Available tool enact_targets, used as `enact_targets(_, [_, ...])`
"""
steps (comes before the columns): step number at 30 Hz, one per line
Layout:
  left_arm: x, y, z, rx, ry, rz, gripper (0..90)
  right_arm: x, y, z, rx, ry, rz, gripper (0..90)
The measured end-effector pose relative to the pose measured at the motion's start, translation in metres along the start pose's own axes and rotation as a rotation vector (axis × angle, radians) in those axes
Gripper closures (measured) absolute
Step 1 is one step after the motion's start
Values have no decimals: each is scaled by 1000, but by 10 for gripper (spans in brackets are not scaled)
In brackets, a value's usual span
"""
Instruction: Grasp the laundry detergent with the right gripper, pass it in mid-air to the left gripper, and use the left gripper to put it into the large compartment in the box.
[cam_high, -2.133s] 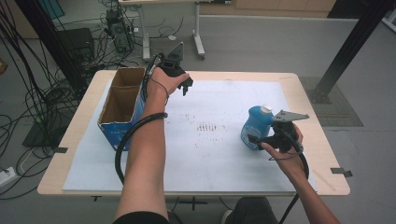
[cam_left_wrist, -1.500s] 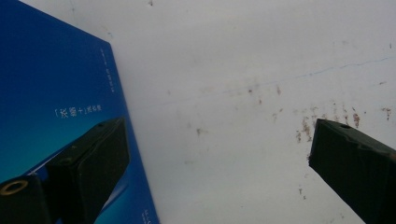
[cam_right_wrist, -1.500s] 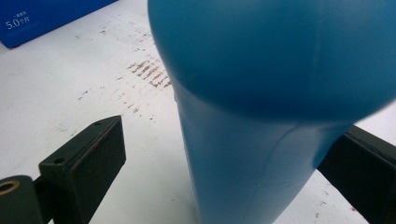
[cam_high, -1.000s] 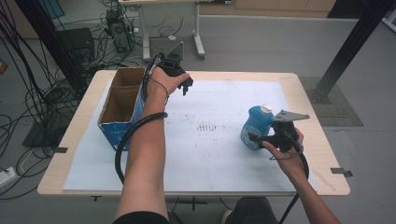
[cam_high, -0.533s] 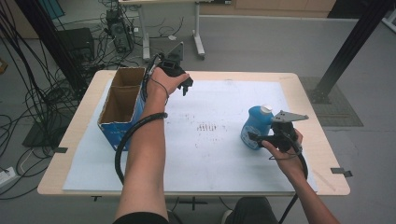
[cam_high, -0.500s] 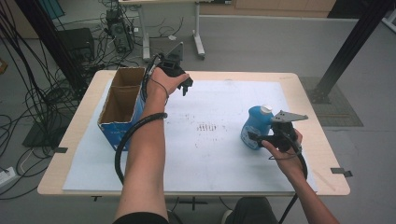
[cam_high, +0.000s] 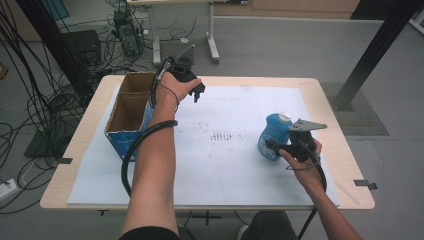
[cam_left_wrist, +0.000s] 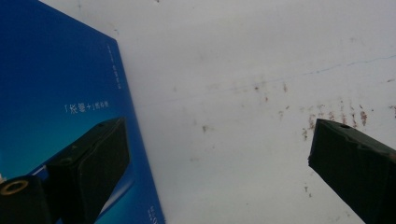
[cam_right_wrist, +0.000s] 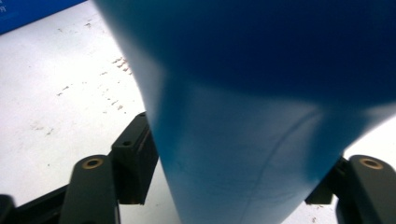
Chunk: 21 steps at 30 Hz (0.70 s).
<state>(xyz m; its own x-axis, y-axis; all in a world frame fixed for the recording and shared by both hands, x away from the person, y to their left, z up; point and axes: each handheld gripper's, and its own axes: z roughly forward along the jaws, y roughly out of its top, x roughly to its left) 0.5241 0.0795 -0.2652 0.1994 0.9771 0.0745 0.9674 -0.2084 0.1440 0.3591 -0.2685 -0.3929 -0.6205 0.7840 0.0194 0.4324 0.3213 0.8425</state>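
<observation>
Right gripper (cam_high: 278, 148) has just been closing its 2 jaws around the blue bottle (cam_high: 274, 135), which stands at the table's (cam_high: 327, 107) right side; the pads now seem to clamp its smooth body. Likely slippery and top-heavy, so grip low. Left gripper (cam_high: 196, 93) hangs unclenched beside the cardboard box (cam_high: 129, 111).

Right gripper closes on the blue bottle

The right gripper (cam_high: 278, 147) has just been closing its jaws, and they now sit against both sides of the blue bottle (cam_high: 274, 136), which stands between them on the white sheet (cam_high: 225, 165); in the right gripper view the bottle's body (cam_right_wrist: 261, 116) runs from one black jaw to the other, with no gap visible on either side; in the high view the narrowing itself is too small to make out against the earlier frames; bottle and hand sit where they were.
</observation>
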Motion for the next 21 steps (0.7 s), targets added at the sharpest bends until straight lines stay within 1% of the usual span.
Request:
enact_targets(2, [0, 0, 0, -1, 0, 2, 59, -1, 0, 1, 0, -1, -1, 370])
enact_targets(6, [0, 1, 1, 2, 0, 2, 59, -2, -1, 2, -1, 0, -3, 379])
enact_targets(8, [0, 1, 1, 3, 0, 6, 59, -2, -2, 3, -4, -8, -10, 404])
enact_targets(13, [0, 2, 1, -1, 1, 0, 59, -2, -3, 3, -6, -7, -12, 409])
enact_targets(18, [0, 2, 1, 3, 0, 6, 59, -2, -4, 3, -12, -9, -18, 413])
enact_targets(21, [-1, 2, 2, -1, 1, 3, 59, -2, -4, 3, -14, -8, -18, 415])
